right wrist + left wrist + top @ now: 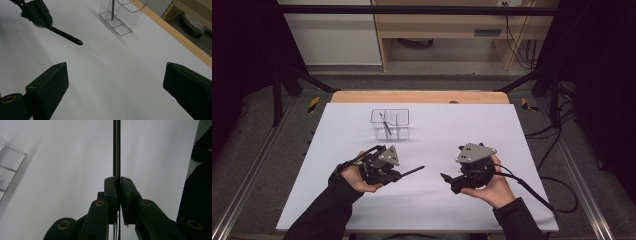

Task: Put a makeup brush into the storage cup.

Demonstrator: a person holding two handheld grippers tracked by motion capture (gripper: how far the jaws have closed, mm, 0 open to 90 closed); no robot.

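My left gripper (398,175) is shut on a thin black pen (412,171), which sticks out to the right over the white table sheet (422,200). In the left gripper view the pen (116,147) runs straight up from between the closed jaws (118,187). My right gripper (448,180) is held low at the right, open, with nothing between its wide-apart jaws (115,82). The right gripper view shows the left gripper (37,13) with the pen's tip (67,37). A clear divided holder (390,124) stands farther back with another dark pen (385,124) leaning inside it.
The clear holder (122,15) stands near the table's far wooden edge (175,35). Wooden shelving (447,30) and cables (557,195) lie beyond and beside the table. Bare white sheet lies between the two grippers and the holder.
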